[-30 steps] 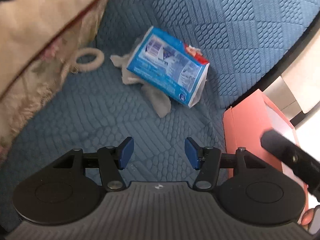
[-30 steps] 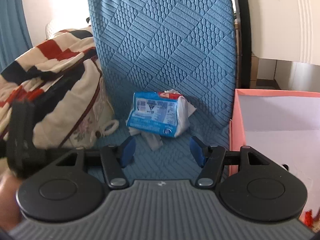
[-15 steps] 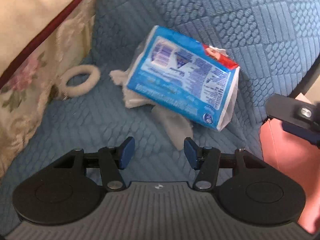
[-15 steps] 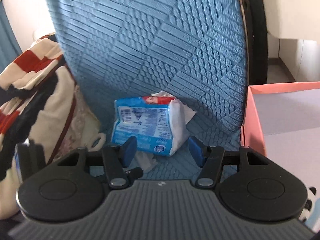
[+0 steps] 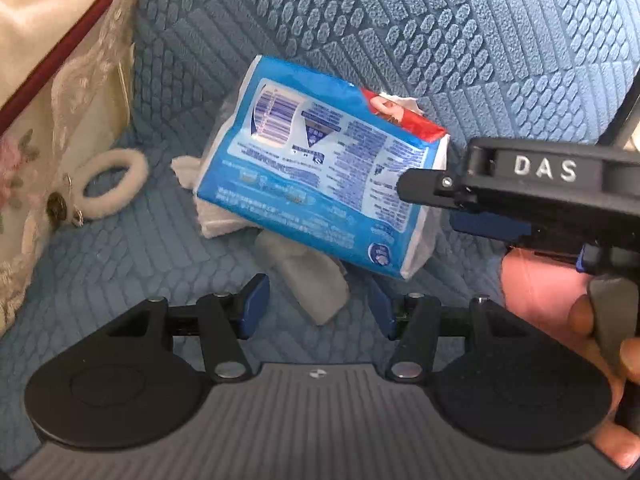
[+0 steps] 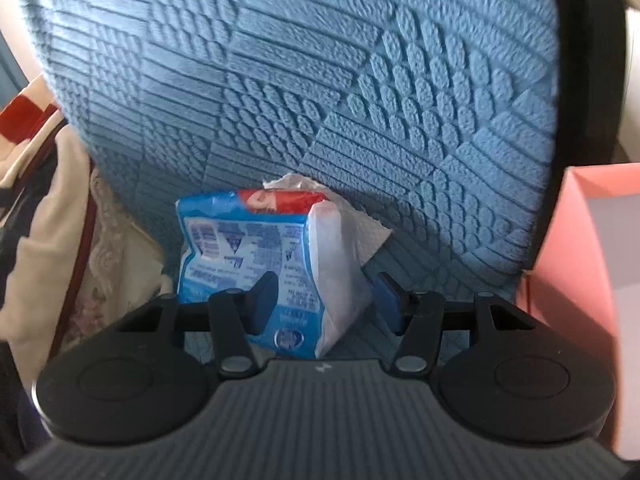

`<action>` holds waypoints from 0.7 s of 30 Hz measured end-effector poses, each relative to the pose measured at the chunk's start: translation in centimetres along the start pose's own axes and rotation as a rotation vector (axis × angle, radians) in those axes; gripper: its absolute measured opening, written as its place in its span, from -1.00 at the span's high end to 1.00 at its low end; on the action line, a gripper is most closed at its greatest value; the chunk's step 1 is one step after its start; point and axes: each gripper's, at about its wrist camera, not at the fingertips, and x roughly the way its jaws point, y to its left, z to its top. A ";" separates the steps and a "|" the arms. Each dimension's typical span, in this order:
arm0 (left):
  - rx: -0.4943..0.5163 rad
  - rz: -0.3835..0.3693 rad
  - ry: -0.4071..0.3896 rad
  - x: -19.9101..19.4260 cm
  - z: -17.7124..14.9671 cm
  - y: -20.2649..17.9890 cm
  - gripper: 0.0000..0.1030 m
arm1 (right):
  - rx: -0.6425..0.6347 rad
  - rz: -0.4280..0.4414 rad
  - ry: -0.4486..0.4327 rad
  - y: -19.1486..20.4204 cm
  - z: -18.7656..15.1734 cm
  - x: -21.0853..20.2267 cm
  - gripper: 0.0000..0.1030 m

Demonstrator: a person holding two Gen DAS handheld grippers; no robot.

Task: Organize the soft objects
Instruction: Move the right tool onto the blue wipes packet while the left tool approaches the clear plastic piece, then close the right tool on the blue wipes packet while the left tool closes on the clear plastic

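On a quilted blue seat (image 5: 400, 40), the tissue pack (image 5: 320, 184) sits mid-frame between the closing right gripper (image 6: 324, 300), left gripper (image 5: 316, 306) apart, pink box (image 6: 568, 248) at right.

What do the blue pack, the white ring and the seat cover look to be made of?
Blue pack: thin glossy plastic film, crinkled and glinting, with white tissue poking from its torn end.
White ring: fuzzy plush, probably a fabric hair tie.
Seat cover: matte blue quilted textile with embossed ribs and ovals.
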 end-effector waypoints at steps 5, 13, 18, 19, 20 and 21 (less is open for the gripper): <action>0.030 0.013 0.002 0.8 0.6 -0.6 -0.14 | 0.047 -0.002 0.015 -0.5 -0.1 1.0 -0.10; 0.136 0.084 -0.033 2.0 0.8 -3.6 0.24 | 0.116 0.001 0.029 -1.5 -0.2 2.4 -0.08; 0.193 0.096 -0.048 2.4 0.1 -5.1 0.29 | 0.074 -0.020 0.047 -0.7 -0.6 3.1 0.01; 0.199 0.102 -0.050 2.6 0.1 -5.4 0.29 | 0.067 -0.020 0.044 -0.5 -0.6 3.2 0.02; 0.203 0.107 -0.052 2.8 0.0 -5.8 0.29 | 0.063 -0.019 0.044 -0.5 -0.6 3.2 0.03; 0.206 0.111 -0.053 2.9 0.0 -6.1 0.29 | 0.063 -0.019 0.044 -0.4 -0.6 3.3 0.04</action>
